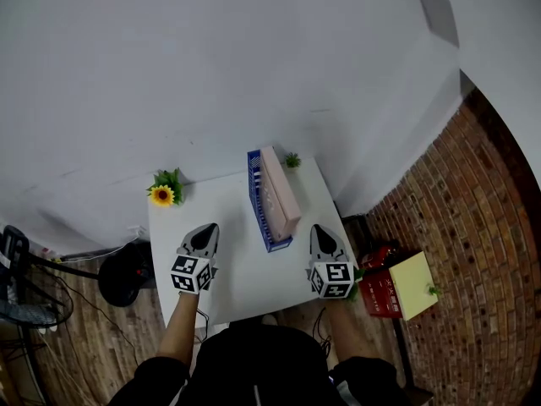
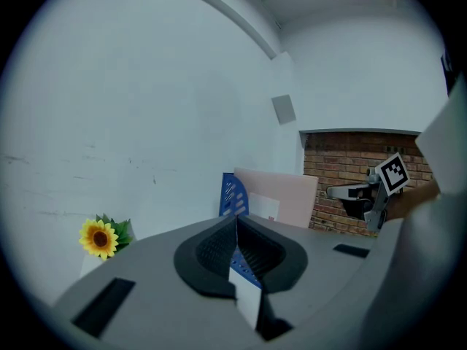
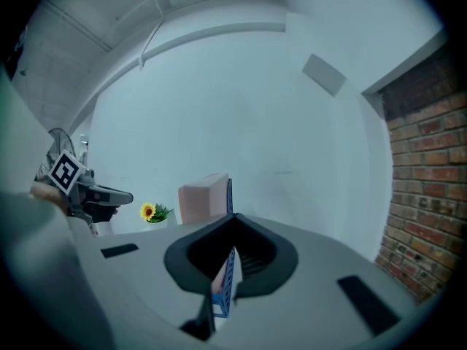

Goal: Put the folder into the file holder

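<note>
Left tongs (image 1: 206,230), right tongs (image 1: 319,232) closed, folder (image 1: 279,194) upright in holder (image 1: 256,203), lengthwise away

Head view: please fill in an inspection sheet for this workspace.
Surface: white table.
Job's things: pink folder stands inside the blue file holder.
Clutter: sunflower and small green plant at the far corners.
Grippers: left gripper and right gripper both shut, empty, over the table's near part.
Cables: thin cables on the floor, left.
Surroundings: white wall, brick wall, red box, yellow box.
</note>
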Available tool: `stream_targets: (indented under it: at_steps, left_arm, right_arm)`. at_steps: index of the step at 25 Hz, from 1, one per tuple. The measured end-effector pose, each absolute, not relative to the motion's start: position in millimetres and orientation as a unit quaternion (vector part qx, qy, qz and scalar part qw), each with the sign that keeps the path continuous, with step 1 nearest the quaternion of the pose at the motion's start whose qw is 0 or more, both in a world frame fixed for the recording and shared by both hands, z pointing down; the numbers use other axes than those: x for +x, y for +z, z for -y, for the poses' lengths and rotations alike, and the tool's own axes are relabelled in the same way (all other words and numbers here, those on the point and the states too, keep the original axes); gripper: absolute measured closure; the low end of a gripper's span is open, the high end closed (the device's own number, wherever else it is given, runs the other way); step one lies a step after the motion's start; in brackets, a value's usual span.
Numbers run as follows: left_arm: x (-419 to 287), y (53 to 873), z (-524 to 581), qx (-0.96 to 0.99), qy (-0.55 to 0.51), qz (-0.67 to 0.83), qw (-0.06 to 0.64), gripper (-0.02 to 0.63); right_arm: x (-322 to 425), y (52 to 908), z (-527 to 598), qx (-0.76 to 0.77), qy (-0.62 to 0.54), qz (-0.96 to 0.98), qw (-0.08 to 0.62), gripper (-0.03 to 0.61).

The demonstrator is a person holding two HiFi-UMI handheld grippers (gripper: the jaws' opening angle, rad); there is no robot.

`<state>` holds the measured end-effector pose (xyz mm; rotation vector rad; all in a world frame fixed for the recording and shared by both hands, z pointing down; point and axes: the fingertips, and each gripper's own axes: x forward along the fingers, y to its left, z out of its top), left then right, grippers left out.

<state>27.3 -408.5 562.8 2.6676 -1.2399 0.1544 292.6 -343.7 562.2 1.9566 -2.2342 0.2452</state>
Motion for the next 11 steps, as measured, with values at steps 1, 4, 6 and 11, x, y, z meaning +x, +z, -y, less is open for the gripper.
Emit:
stream_targets:
  at_steps: [1,4,6,11]
  left_arm:
    - [27.9,563.5,409.0,0.902,0.053,0.418,0.097,0.589]
    - [28.6,563.6,409.4,0.903,0.053,0.414,0.102,0.589]
    - [25.8,565.2,408.6,0.902,0.054,0.415,0.106,0.589]
    - [22.4,568.5,408.1,0.903,0.059,0.413,0.107,0.589]
  right_arm:
    - [293.1,562.5,343.1,0.655,0.083,0.747,0.081,0.569]
    - [291.3,562.5,342.6,0.656,0.082,0.746,0.082,0.569]
    - [287.8,564.0,342.1,0.655,0.083,0.747,0.081,0.569]
    - [281.8,565.9,344.0,0.654,0.084,0.747,0.081,0.569]
